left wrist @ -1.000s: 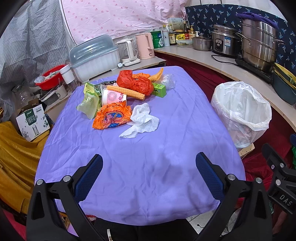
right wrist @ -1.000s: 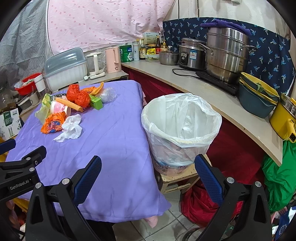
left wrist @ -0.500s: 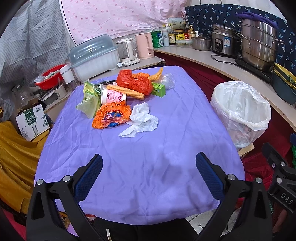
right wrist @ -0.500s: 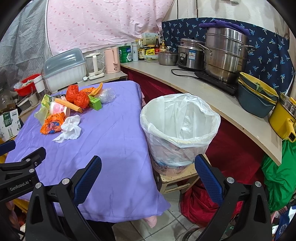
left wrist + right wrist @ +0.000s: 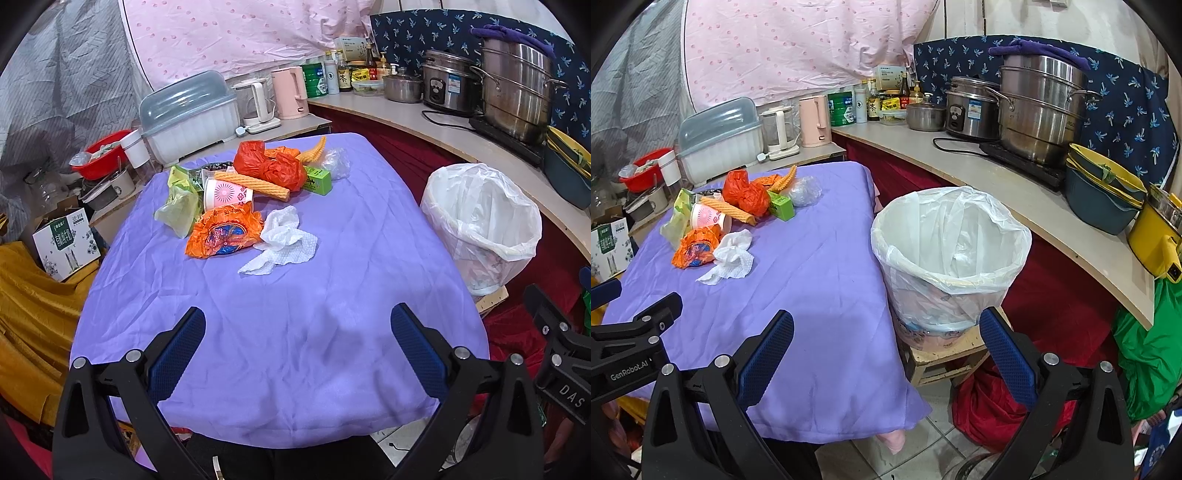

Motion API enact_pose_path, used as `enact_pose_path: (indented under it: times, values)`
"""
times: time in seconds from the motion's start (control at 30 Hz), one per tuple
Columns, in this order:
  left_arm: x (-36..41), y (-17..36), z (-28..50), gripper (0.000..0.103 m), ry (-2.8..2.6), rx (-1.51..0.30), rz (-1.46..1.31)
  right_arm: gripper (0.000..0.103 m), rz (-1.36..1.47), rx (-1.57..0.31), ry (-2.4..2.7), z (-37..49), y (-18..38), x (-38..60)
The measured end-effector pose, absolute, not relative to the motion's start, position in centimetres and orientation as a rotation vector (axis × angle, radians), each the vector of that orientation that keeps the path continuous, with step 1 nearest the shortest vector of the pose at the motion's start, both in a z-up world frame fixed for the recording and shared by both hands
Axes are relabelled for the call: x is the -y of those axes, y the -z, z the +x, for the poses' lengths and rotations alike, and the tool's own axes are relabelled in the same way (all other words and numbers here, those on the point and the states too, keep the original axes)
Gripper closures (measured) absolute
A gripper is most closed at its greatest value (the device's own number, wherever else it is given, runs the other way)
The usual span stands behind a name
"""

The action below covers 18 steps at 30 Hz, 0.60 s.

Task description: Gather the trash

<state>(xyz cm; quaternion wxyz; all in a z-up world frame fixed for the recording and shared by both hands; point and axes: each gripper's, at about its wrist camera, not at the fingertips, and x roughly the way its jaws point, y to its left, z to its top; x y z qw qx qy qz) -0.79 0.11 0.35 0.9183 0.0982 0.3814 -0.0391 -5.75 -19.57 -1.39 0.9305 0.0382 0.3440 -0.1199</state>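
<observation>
A purple tablecloth point(image 5: 295, 332) fills the frame centre, a white-lined trash bin point(image 5: 949, 258) at its right edge. Litter clusters at upper left: orange bag point(image 5: 269, 166), white tissue point(image 5: 284, 240), pink cup point(image 5: 225, 194). The left gripper point(image 5: 297, 349) and right gripper point(image 5: 886, 350) both gape wide, holding nothing.

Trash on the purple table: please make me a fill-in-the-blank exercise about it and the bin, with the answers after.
1. The table is covered with a ____ cloth.
2. The bin beside the table is lined with a ____ plastic bag.
3. The crumpled white tissue lies next to the ____ wrapper.
4. Both the left claw and the right claw are ____ and hold nothing.

Answers: purple; white; orange; open
</observation>
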Motion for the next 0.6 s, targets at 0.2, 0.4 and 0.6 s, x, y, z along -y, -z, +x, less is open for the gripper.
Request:
enact_pose_path:
  times: [0.2,0.4,0.6]
  values:
    - [-0.08,-0.36,-0.73,0.007,0.079,-0.784,0.201,0.007,0.079,-0.706,0.246,-5.73,1.43,19.52]
    - [-0.31,-0.35,-0.49,0.007,0.079,-0.792,0.191,0.007,0.078,-0.705,0.245,-5.74,1.39,19.56]
    - [-0.77,-0.31,0.02,0.007,0.084,-0.8,0.174,0.007,0.071,-0.706,0.25,-5.29,1.43,19.31]
